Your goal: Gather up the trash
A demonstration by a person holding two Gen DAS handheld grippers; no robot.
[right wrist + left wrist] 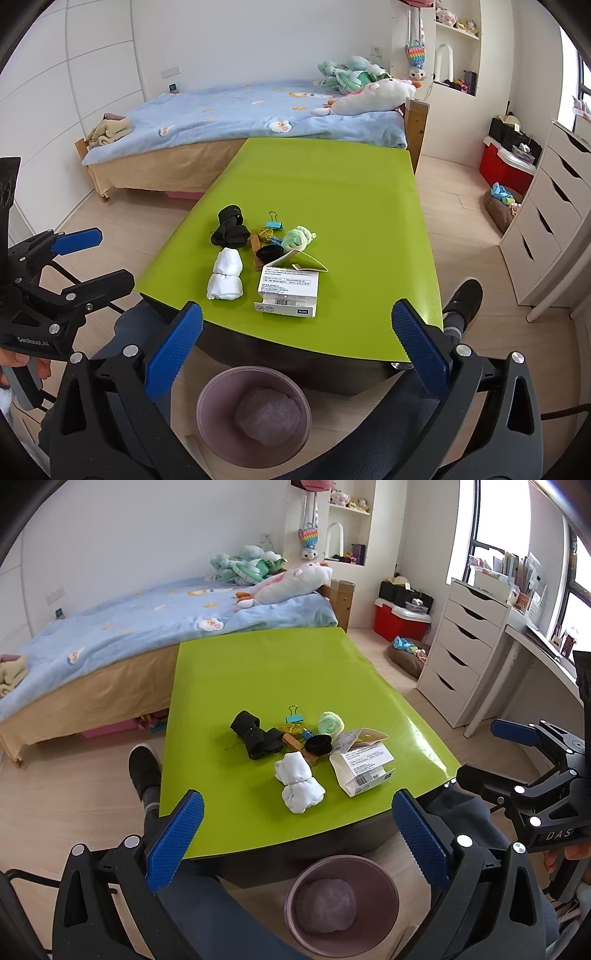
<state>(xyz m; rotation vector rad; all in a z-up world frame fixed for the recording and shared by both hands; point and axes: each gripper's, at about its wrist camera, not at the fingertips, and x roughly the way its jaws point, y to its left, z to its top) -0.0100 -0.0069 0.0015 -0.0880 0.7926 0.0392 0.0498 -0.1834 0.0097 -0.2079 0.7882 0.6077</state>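
The big green table is in front of me, and most of its top is bare, so I have lots of room to move over it. A small pile of things sits near my edge of the table. Below that edge, on the floor between my knees, is the purple bin. It has a crumpled lump inside, so I think some trash is in already, but more is left. The open white box lies nearest to me, with a paper tag just behind it; those look like trash to me. The white socks, black socks, a green sock ball and a blue clip are close by, so I must pick with care. My left gripper is spread wide and holds nothing. My right gripper is spread wide too, and empty. Both hang over the near edge, above the bin.
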